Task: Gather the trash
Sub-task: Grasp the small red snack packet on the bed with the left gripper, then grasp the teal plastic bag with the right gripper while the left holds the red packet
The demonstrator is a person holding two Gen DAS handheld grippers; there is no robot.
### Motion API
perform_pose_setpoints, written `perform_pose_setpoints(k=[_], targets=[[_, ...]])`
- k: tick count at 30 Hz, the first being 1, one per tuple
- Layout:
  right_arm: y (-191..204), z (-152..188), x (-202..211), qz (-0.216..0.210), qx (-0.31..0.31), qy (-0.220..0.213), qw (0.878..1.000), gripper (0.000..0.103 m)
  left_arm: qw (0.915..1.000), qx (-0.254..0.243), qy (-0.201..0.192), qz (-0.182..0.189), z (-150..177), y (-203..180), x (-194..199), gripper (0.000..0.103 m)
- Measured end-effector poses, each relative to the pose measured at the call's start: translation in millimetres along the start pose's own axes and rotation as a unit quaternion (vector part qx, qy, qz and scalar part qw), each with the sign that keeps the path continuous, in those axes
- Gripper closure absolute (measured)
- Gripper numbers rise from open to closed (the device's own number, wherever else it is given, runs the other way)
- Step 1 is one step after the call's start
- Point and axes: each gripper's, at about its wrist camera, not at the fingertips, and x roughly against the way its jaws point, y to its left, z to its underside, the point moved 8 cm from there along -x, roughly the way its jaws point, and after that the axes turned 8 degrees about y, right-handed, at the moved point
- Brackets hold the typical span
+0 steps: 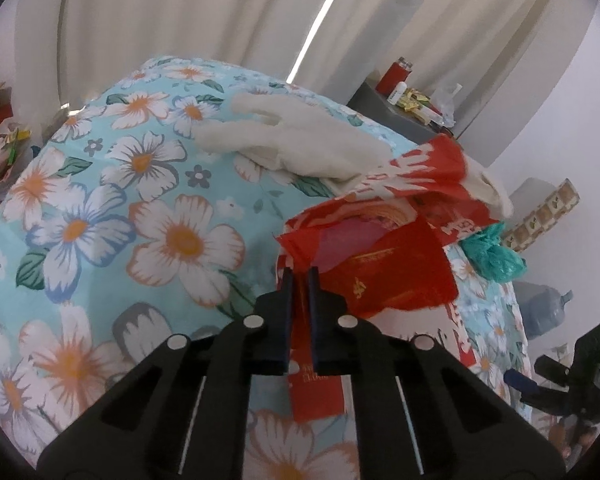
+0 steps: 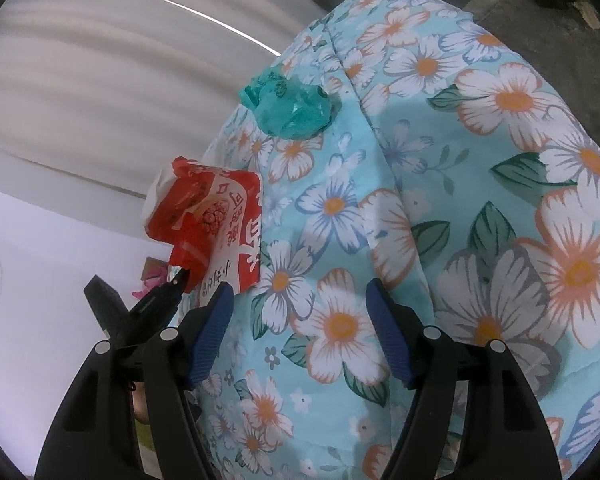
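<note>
Red plastic bag [image 1: 380,264]: lying crumpled on the floral bedcover [image 1: 112,216] near its edge, mouth turned toward the left gripper [image 1: 300,280], a red packet and pink scrap visible inside. Left gripper jaws closed almost fully together on a thin fold of the bag's near rim; film seen between the pads, so judged pinched rather than missed. In the right wrist view, same red plastic bag [image 2: 216,220] at the bedcover's edge, with the left gripper's tip touching its lower corner.

Right gripper [image 2: 300,312]: jaws apart, nothing between them, poised over bare bedcover [image 2: 440,160], well apart from the bag.

Crumpled teal plastic [image 2: 290,106]: loose on the bedcover beyond the bag, not yet collected. Cream cloth [image 1: 300,140] behind the bag, partly under it; probably not trash.

Procedure for the step in hand:
- Confirm grip on the rim before lifting; thin film slips readily.
- Lift slowly and keep the mouth upward to retain contents.
- Avoid snagging the cream cloth or the bedcover with the pinch.
- Use the free right gripper to fetch the teal plastic and drop it into the held-open mouth.
</note>
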Motion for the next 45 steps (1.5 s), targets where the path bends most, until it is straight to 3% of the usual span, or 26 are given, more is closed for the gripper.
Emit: perform_pose_setpoints(k=[8, 16, 21, 26, 32, 36, 38, 45], targets=[[2, -11, 14, 0.014, 0.009, -0.021, 1.0, 0.035, 0.9998, -0.013, -0.014, 0.009, 14, -3, 29, 0.1], [13, -56, 26, 0.023, 0.016, -0.057, 0.998, 0.035, 0.9996, -0.016, -0.016, 0.015, 34, -1, 54, 0.1], [40, -82, 19, 0.081, 0.087, -0.057, 0.991, 0.031, 0.9997, -0.019, -0.01, 0.014, 48, 0, 64, 0.1], [70, -108, -2, 0.16, 0.184, -0.05, 0.969, 0.028, 0.9993, -0.033, -0.007, 0.014, 60, -8, 73, 0.1], [60, -133, -43, 0.219, 0.211, -0.021, 0.952, 0.028, 0.998, -0.058, -0.002, 0.026, 74, -32, 76, 0.1], [44, -131, -59, 0.223, 0.195, 0.005, 0.955, 0.033, 0.9965, -0.079, -0.001, 0.029, 81, -46, 76, 0.1], [36, -128, -59, 0.213, 0.171, 0.014, 0.962, 0.05, 0.9959, -0.083, 0.002, 0.034, 83, -51, 75, 0.1], [25, -103, -41, 0.155, 0.116, 0.03, 0.981, 0.057, 0.9948, -0.093, 0.003, 0.04, 83, -61, 73, 0.1]])
